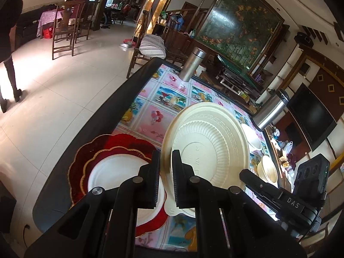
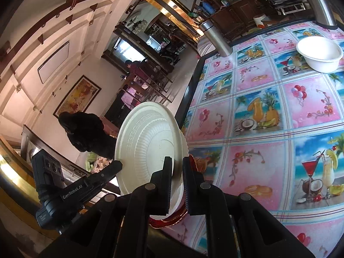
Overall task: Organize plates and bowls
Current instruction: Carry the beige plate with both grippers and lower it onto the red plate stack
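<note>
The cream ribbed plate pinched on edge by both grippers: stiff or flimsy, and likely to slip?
The cream plate looks like thin moulded disposable ware, so probably light and slightly flexible. The left gripper and right gripper each pinch only its rim, so it could pivot or slide. Its pressed ribs likely add some stiffness.

A cream round ribbed plastic plate (image 1: 206,146) stands on edge above the table with the patterned plastic cloth (image 1: 150,116), between both grippers. Left of it, a white plate (image 1: 116,172) lies on stacked red scalloped gold-rimmed plates (image 1: 86,157). A white bowl (image 2: 319,53) sits farther back, near two steel flasks (image 1: 192,64).
</note>
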The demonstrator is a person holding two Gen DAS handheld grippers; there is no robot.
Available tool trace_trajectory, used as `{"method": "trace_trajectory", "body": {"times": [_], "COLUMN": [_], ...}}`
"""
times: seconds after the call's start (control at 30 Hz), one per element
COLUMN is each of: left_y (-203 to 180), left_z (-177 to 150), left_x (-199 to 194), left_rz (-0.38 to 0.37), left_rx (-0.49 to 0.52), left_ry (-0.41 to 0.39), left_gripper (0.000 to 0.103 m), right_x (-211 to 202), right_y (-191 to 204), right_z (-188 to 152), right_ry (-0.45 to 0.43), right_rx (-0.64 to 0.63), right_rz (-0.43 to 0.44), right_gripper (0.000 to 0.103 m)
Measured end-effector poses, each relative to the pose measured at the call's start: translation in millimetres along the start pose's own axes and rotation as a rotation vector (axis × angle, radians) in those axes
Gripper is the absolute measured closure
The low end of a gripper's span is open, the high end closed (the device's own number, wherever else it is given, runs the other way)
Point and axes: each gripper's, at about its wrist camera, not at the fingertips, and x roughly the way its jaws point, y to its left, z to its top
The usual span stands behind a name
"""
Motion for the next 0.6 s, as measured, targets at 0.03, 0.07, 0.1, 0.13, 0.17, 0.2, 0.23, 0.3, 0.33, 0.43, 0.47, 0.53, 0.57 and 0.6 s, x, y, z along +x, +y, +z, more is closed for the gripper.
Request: {"method": "trace_trajectory", "body": {"times": [0.03, 0.07, 0.1, 0.13, 0.17, 0.2, 0.23, 0.3, 0.33, 0.43, 0.47, 0.53, 0.57, 0.6], "left_y": [5, 10, 15, 20, 25, 30, 34, 44, 47, 56, 60, 66, 69, 73], "left_z": [-2, -2, -3, -5, -6, -8, -10, -14, -16, -24, -26, -29, -31, -33], "left_x": [-2, -3, -4, -5, -4, -3, -2, 1, 2, 7, 9, 12, 14, 16], "left_rz": [0.008, 0.014, 0.019, 0.022, 0.026, 0.03, 0.033, 0.037, 0.04, 0.044, 0.047, 0.051, 0.051, 0.05], "left_rx": [-0.006, -0.012, -0.02, -0.028, -0.034, -0.04, -0.047, -0.061, -0.067, -0.082, -0.086, -0.093, -0.098, -0.104], "left_ry": [-0.004, -0.005, -0.005, -0.004, -0.001, 0.003, 0.007, 0.018, 0.024, 0.045, 0.051, 0.069, 0.078, 0.087], "left_gripper": [0.094, 0.094, 0.094, 0.094, 0.094, 0.094, 0.094, 0.094, 0.094, 0.094, 0.094, 0.094, 0.094, 0.094], "right_x": [5, 10, 15, 20, 25, 31, 36, 45, 50, 63, 67, 74, 78, 81], "right_y": [7, 13, 17, 21, 23, 23, 25, 25, 27, 27, 27, 25, 24, 23], "right_z": [-5, -9, -12, -15, -19, -22, -25, -32, -34, -43, -46, -50, -52, -54], "right_ry": [0.01, 0.023, 0.036, 0.048, 0.06, 0.073, 0.086, 0.108, 0.118, 0.146, 0.155, 0.176, 0.183, 0.19], "right_rx": [-0.01, -0.018, -0.024, -0.028, -0.032, -0.035, -0.038, -0.039, -0.039, -0.04, -0.039, -0.036, -0.035, -0.034], "right_rz": [0.001, 0.002, 0.001, 0.0, -0.003, -0.007, -0.013, -0.023, -0.029, -0.047, -0.053, -0.064, -0.07, -0.076], "right_gripper": [0.093, 0.093, 0.093, 0.093, 0.093, 0.093, 0.093, 0.093, 0.093, 0.093, 0.093, 0.093, 0.093, 0.093]}}
